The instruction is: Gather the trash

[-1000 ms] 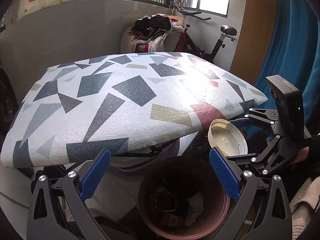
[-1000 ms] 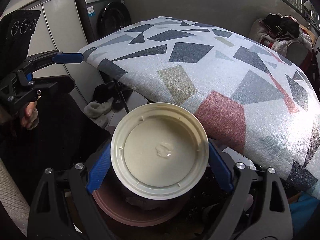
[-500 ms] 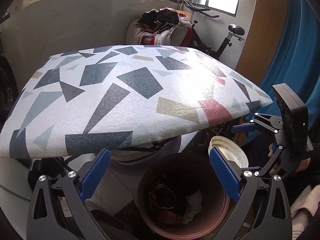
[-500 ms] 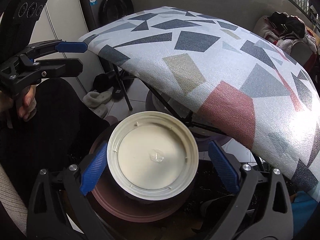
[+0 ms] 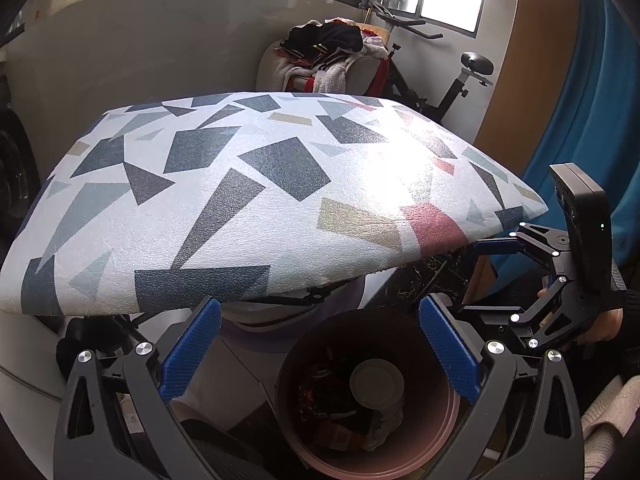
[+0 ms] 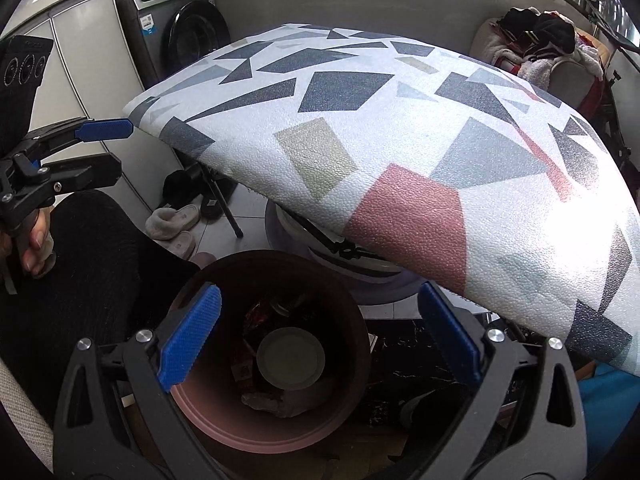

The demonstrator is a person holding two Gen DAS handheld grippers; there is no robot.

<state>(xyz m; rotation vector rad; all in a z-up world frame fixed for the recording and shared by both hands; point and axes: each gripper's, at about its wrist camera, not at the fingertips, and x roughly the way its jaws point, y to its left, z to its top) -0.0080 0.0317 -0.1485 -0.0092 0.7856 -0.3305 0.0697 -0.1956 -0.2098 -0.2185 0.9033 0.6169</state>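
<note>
My right gripper (image 6: 318, 338) hangs over the pinkish-brown trash bin (image 6: 224, 416), its blue pads spread as wide as they go with nothing between them; they have just finished opening. The round cream lid (image 6: 290, 358) lies flat inside the bin on top of wrappers and crumpled paper. My left gripper (image 5: 320, 350) is spread wide too, empty, with the same bin (image 5: 448, 412) below and to the right of it and the lid (image 5: 376, 384) lying inside. Only the right camera shows the washing machine (image 6: 180, 36) against the wall, the slippers (image 6: 172, 224) on the tiled floor under the table, and my left hand (image 6: 34, 236) wrapped around its handle at the left edge. Only the left camera shows the exercise bike (image 5: 448, 80) by the window and the blue curtain (image 5: 592, 112). Both take in the table's geometric-patterned cover (image 5: 248, 200) and the heap of clothes (image 5: 332, 52) on a chair behind it.
</note>
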